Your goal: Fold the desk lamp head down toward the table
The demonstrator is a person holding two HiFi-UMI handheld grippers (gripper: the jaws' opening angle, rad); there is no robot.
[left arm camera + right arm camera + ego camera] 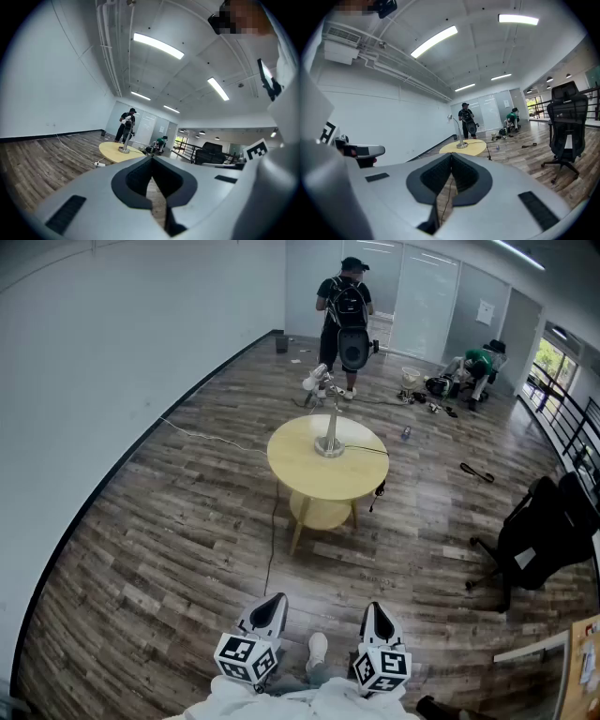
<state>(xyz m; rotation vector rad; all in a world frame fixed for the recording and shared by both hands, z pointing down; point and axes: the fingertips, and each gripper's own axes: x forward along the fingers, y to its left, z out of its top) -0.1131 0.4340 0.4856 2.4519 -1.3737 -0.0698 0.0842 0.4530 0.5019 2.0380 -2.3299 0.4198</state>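
A silver desk lamp [328, 418] stands upright on a round yellow table [309, 474] in the middle of the room, its head [314, 379] raised at the top of a curved neck. The lamp [457, 133] also shows far off in the right gripper view, and small [124, 145] in the left gripper view. Both grippers are held low, close to my body and well short of the table. My left gripper [274, 601] is shut with nothing in it. My right gripper [377, 609] is shut and empty too.
A cable [272, 540] runs from the table across the wooden floor. A person with a backpack [345, 320] stands behind the table; another person [473, 367] crouches by gear at the back right. A black office chair [539, 535] stands at the right.
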